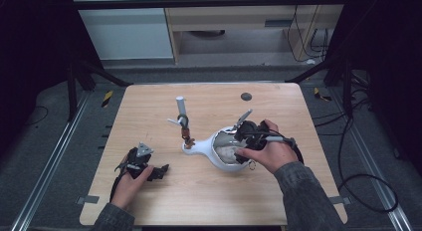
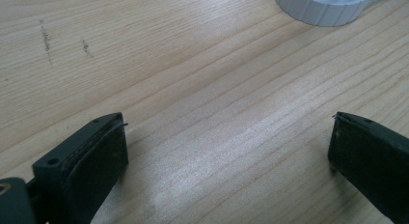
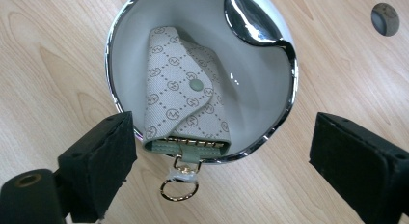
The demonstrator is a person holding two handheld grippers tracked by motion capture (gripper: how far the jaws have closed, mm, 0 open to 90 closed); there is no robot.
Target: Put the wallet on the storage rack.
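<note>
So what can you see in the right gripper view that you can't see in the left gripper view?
The right gripper view looks down into a white bowl with a patterned key pouch lying inside, its gold ring hanging over the rim. The left gripper view has just a ribbed white edge at the top. Both show the wooden table and an open tool holding nothing.

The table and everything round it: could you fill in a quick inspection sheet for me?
Surface: wooden table, a dark round disc near its far edge.
Job's things: patterned key pouch lying in the white bowl, its ring hanging over the rim.
Clutter: white stand with small hanging items.
Grippers: left tool open, over bare wood; right tool open above the pouch.
Cables: on the floor, right.
Surroundings: dark frame, cabinet behind.
</note>
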